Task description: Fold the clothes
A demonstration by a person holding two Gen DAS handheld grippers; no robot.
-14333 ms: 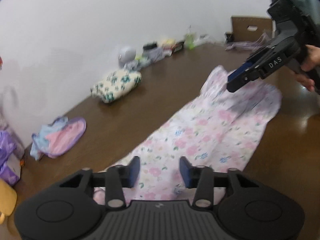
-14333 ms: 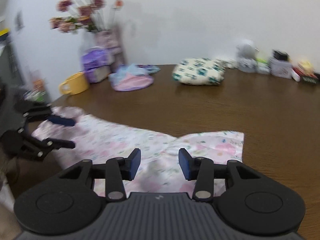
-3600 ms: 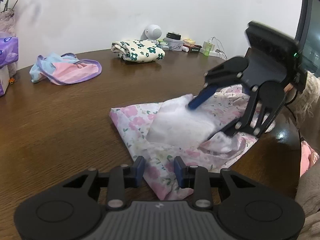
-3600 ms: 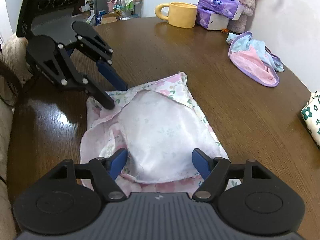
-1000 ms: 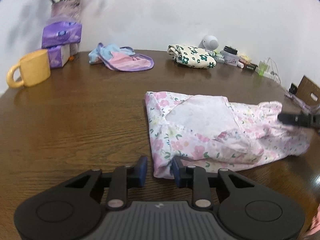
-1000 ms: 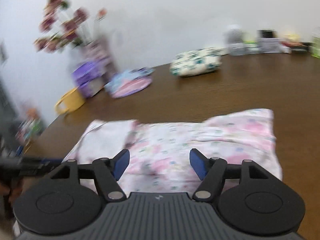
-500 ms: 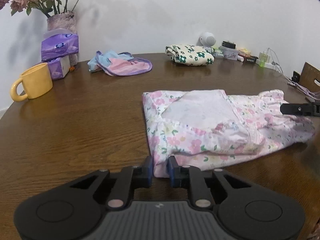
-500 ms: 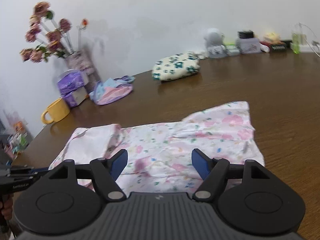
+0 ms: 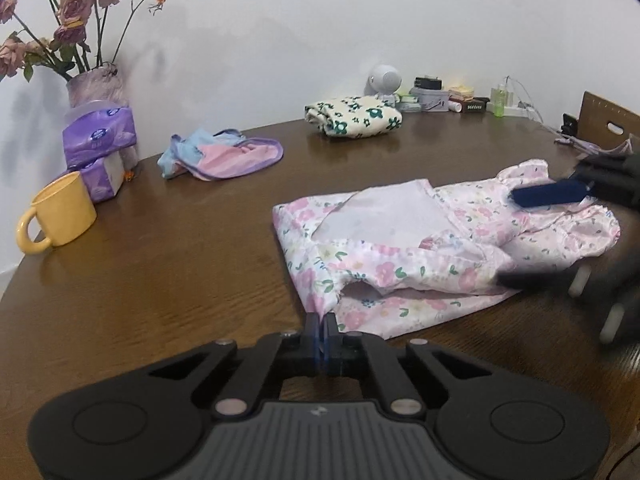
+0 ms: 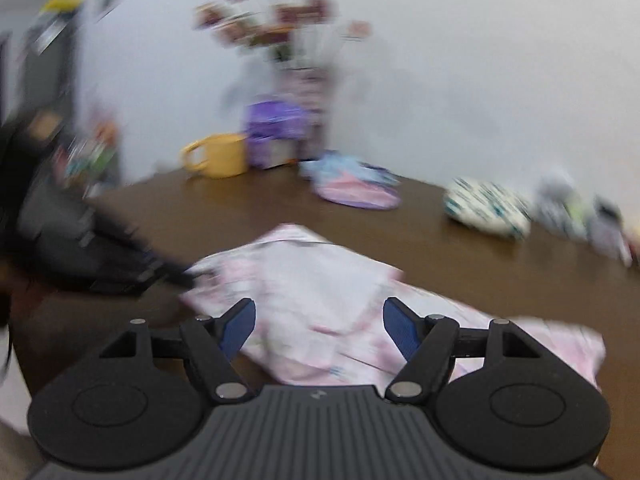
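Since half a second earlier, the left tool had gone from a narrow gap to fully closed, pinching the near corner of the pink floral garment, and the right tool had swung across so that it now faced the vase end of the counter.

The vase by the wall held dried roses; whether the yellow mug held anything could not be told. Purple tissue packs stood beside the mug.

The garment lay partly folded on the counter, pale lining uppermost. The left tool pointed downward at its corner. The right tool hovered with its jaws wide apart over the garment's far end, gripping nothing; its own view was motion-blurred.
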